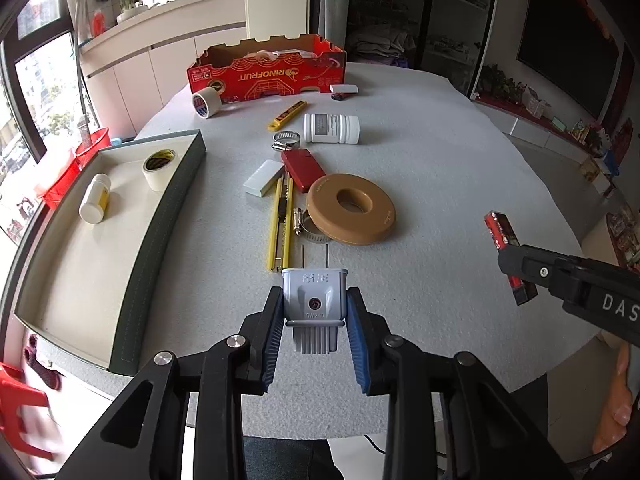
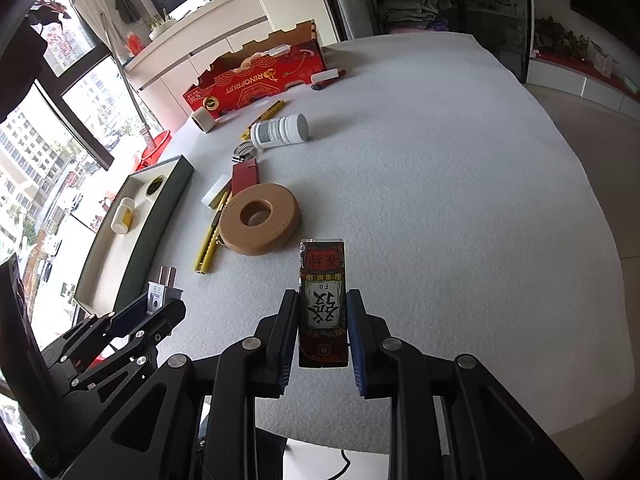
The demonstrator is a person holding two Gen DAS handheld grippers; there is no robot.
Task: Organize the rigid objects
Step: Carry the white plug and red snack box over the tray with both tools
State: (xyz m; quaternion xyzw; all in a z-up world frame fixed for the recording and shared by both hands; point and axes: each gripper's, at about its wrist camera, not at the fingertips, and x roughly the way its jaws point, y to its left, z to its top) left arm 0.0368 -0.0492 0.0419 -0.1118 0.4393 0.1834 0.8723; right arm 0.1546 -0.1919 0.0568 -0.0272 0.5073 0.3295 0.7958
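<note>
My left gripper (image 1: 315, 308) is shut on a grey two-pin plug (image 1: 314, 296), held above the grey table with its prongs pointing away. My right gripper (image 2: 322, 312) is shut on a small red and black card box (image 2: 322, 300) with printed characters; from the left wrist view that box (image 1: 502, 232) hangs at the right. Ahead lie a tan ring-shaped disc (image 1: 351, 208), a yellow utility knife (image 1: 280, 224), hose clamps (image 1: 286, 140), a red flat case (image 1: 302, 170), a white block (image 1: 264, 178) and a white bottle (image 1: 331, 129) on its side.
A green-rimmed tray (image 1: 160, 216) at the left holds a white bottle (image 1: 95, 198) and a tape roll (image 1: 159, 164). A red cardboard box (image 1: 268, 70) stands at the back with a tape roll (image 1: 206, 103), a second yellow knife (image 1: 287, 114) and small items beside it.
</note>
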